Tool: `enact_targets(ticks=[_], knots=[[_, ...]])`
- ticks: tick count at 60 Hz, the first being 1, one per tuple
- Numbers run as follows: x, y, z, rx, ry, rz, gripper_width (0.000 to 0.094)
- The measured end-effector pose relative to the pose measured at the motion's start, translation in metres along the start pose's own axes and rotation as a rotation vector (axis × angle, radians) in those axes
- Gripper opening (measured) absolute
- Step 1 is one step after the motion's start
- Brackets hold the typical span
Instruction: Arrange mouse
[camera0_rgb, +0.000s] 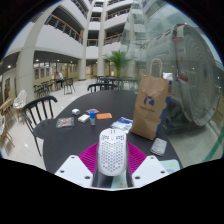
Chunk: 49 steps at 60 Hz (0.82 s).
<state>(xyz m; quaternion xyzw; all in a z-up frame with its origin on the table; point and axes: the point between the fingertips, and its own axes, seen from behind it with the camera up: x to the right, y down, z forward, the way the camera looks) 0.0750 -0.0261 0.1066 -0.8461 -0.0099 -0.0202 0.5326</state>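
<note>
Setting: atrium with balconies; round dark counter (75, 140)
Hand-held gripper (112, 170): fingers pressed against the mouse, holding it
Mouse (112, 152): white, perforated, at 6 o'clock
Paper bag (150, 105): upright at 2 o'clock, contents hidden

Large atrium (85, 25) with tiered white balconies and pale columns (28, 55), daylight from high up. Round dark table (75, 140) in front, black chair (38, 110) at its left edge. More tables and chairs (100, 85) beyond, near a potted palm (118, 62).
</note>
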Motion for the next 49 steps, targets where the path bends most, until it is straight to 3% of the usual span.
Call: enact_targets(ticks=[5,12,21,30,35,38,49], knots=[[0.041,0.018,-0.046,-0.016,0.066,0.021,0.0381],[0.101,0.083,-0.068,-0.127,0.176,0.073,0.038],[0.116,0.153,-0.054,-0.263,0.16,0.12,0.0381],[0.116,0.157,-0.048,-0.262,0.106,0.197,0.055],[0.116,0.156,-0.067,-0.246,0.079,0.203,0.0872],[0.116,0.156,-0.088,-0.235,0.076,0.191,0.0836],[0.118,0.175,-0.148,-0.212,0.062,0.274,0.0848]])
